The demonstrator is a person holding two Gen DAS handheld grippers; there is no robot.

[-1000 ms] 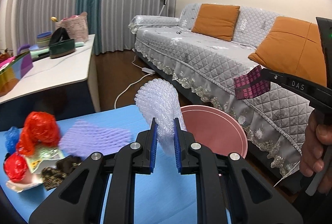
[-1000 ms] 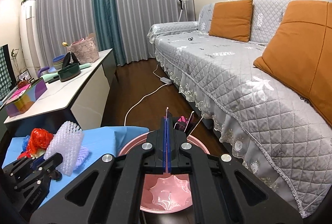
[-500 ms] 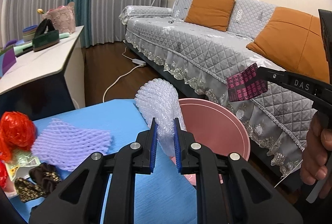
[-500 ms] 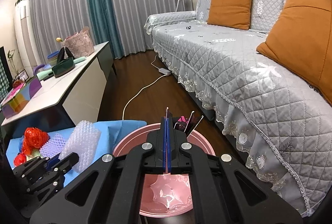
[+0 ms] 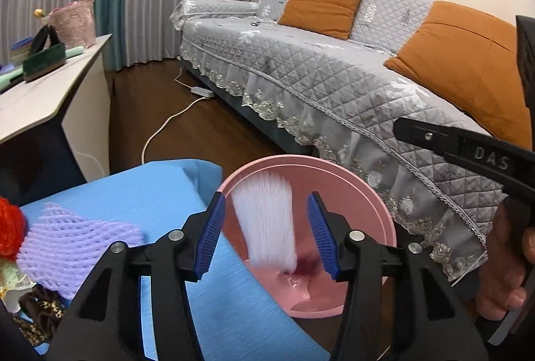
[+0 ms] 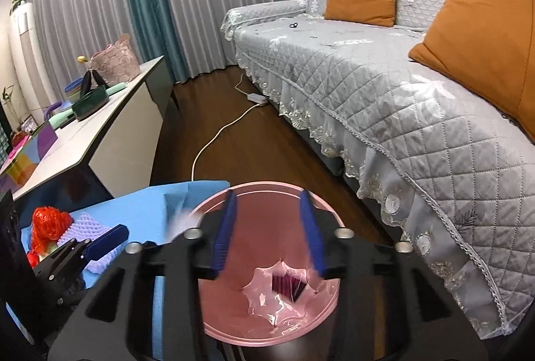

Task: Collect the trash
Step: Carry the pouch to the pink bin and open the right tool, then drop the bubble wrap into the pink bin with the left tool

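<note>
Two grippers hang over the pink bin, and both sets of jaws are opening. Between the spread blue pads of the left gripper a white piece of bubble wrap shows as a vertical blur above the bin's mouth, touching neither pad, so it looks released and falling. The right gripper also stands spread with nothing between its pads; a dark red wrapper lies on the crumpled pink liner at the bottom of the bin.

The likeliest slip, as a judgement, is the bubble wrap missing: it is light and broad, and it hangs close to the bin's near rim beside the blue table edge, so a drift sideways could leave it draped on the rim or on the cloth. Either gripper could also knock the bin if lowered further.

Only the left wrist view shows the bubble wrap clearly, plus the hand holding the other tool; in the right wrist view it is only a pale smear at the rim. Only the right wrist view shows the bin's bottom and the wrapper there. Purple foam netting and red mesh wait on the table.
</note>
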